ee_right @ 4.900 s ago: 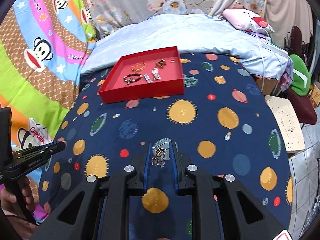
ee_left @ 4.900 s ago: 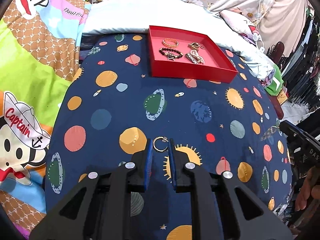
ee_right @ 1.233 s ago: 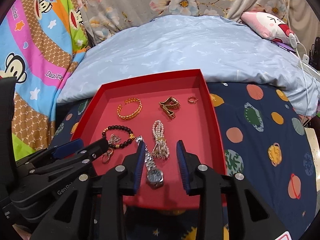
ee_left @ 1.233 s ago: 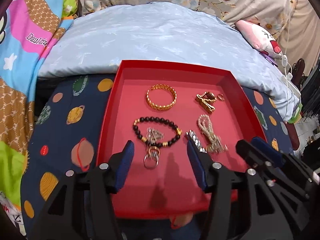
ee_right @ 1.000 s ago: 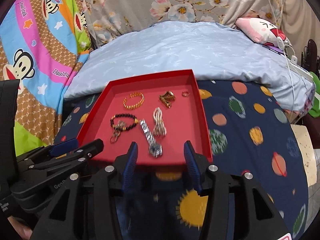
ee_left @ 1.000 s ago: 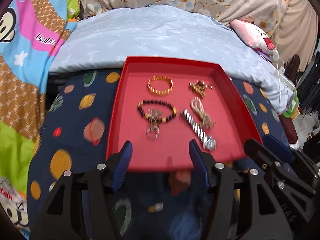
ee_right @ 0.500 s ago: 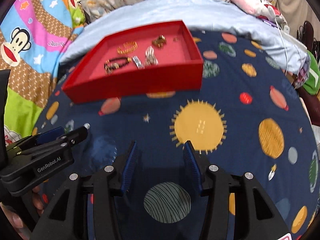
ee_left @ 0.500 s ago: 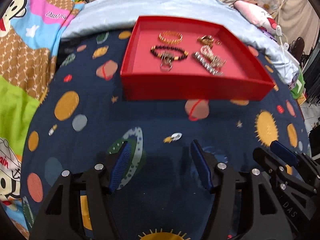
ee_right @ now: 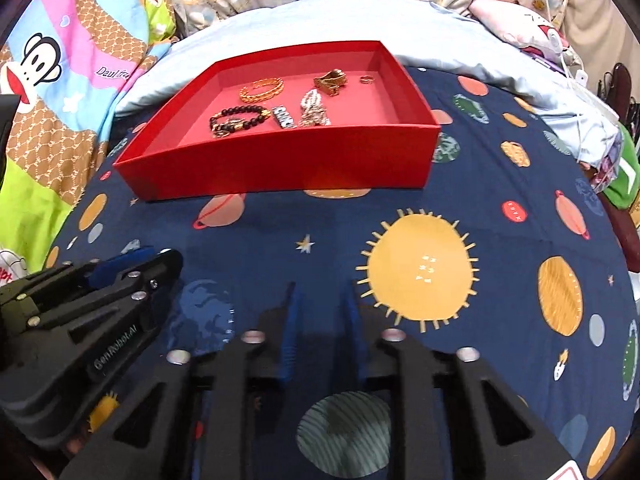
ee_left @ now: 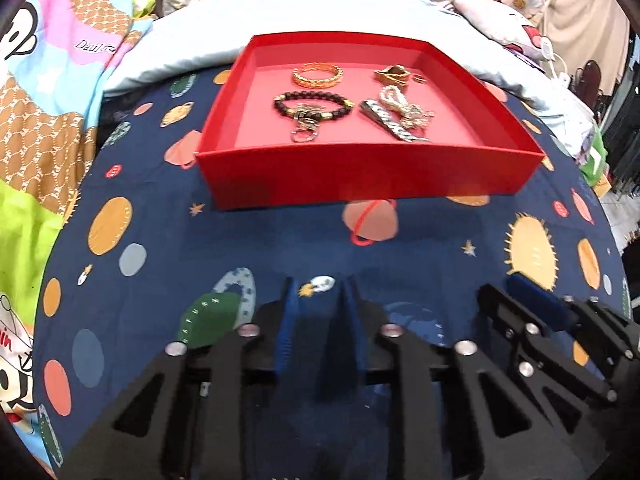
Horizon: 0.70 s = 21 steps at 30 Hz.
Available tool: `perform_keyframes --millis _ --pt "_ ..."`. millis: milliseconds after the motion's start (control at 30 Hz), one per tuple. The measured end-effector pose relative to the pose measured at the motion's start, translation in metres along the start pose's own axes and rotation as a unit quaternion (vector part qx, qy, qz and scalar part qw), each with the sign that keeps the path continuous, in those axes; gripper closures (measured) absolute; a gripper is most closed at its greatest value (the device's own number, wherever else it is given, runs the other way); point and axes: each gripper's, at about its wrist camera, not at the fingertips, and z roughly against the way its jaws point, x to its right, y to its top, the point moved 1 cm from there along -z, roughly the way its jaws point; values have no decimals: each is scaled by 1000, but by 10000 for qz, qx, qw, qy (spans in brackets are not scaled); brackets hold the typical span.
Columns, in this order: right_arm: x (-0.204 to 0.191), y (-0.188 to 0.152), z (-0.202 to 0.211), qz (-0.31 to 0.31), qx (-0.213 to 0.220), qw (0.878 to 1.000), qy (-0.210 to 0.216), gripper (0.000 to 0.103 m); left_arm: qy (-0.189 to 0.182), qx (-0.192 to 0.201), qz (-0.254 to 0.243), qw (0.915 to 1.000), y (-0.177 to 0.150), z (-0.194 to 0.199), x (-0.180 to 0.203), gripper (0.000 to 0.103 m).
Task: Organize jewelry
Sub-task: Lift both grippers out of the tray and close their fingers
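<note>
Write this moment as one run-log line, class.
left gripper: open, empty | right gripper: open, empty | red cardboard tray: holds gold bangle, black bead bracelet | both grippers over planet-print cloth

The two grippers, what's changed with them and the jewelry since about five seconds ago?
The left gripper carried the gold hoop from the planet bedspread into the red tray, the right gripper carried its chain cluster there too; both let go. Both then backed off toward the near end of the bedspread, empty, jaws narrowed but apart. The tray stayed put, and the gold bangle and black bead bracelet lie as before.
</note>
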Motion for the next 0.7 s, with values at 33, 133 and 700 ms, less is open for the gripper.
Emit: perform_keyframes --millis 33,133,700 --pt "-1 0 0 -18 -30 10000 67 101 -80 -28 19 10000 0 0 1 95" --pt "-4 -2 2 -46 -71 9998 153 102 -262 -107 74 9996 -2 1 3 103" --pt "-6 1 48 -222 165 9992 289 102 -397 -53 174 9990 1 35 1 103"
